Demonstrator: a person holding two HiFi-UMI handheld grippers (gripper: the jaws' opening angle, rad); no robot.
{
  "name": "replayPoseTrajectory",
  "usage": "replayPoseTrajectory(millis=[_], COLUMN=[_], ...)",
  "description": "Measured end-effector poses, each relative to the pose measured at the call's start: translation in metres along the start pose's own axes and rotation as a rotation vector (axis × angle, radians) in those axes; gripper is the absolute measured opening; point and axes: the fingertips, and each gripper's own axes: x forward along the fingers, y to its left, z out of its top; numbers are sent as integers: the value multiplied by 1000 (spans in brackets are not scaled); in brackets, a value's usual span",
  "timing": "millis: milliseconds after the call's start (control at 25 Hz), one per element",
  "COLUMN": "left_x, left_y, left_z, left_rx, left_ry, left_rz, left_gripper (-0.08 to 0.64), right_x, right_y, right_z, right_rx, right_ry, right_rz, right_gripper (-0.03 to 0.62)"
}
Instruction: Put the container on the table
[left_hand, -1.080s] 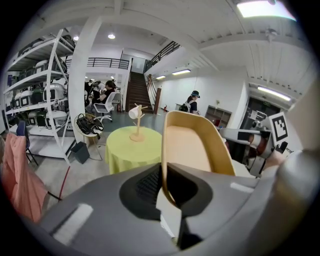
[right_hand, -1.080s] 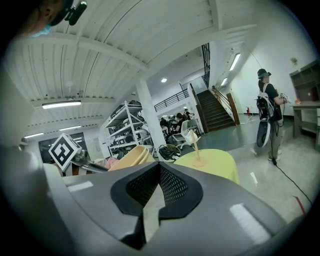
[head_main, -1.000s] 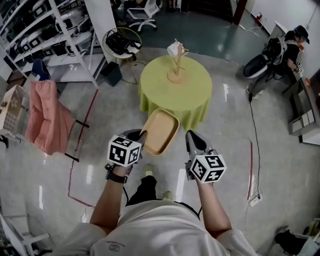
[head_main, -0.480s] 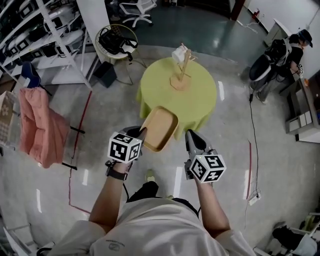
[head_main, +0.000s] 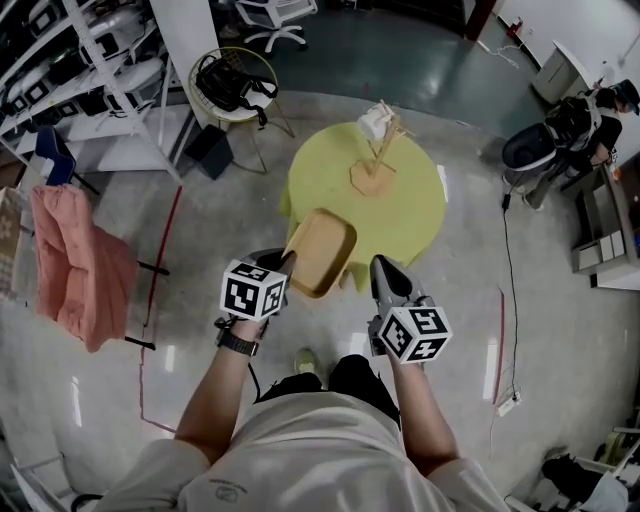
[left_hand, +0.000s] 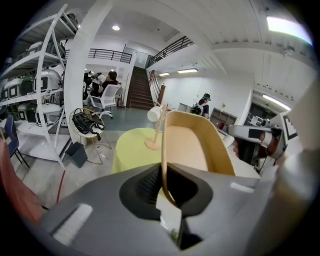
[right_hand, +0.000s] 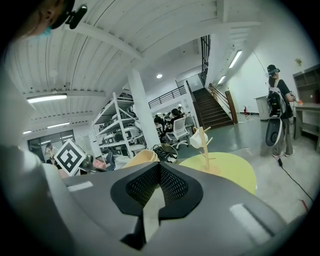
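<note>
Jaws of the left gripper (left_hand: 164, 186) are clenched on the near rim of the tan container (left_hand: 187, 146), which is held in the air, tilted. In the head view the container's (head_main: 320, 252) far end overlaps the near edge of the round yellow-green desk (head_main: 405, 215). A wooden cup stand (head_main: 378, 152) with a white cup stands on the desk. The right gripper's (right_hand: 158, 189) jaws are pressed together, holding nothing.

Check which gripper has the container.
The left gripper: it clamps the tan container by its rim. The right gripper is shut on nothing.
</note>
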Motion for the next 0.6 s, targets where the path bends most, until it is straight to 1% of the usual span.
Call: replayPoseTrajectory(millis=[240, 440, 600], left_x=[35, 72, 103], left_y=[30, 57, 76], left_z=[6, 20, 29], left_rx=[-54, -92, -139], left_ry=[23, 31, 40], left_rz=[20, 67, 109], left_gripper=[18, 18, 18], right_x=[47, 98, 138], right_y=[-17, -39, -58], right_z=[2, 6, 10], right_rx=[11, 8, 3], right_ry=[28, 52, 83], right_rz=[10, 54, 93], right_gripper=[11, 10, 11])
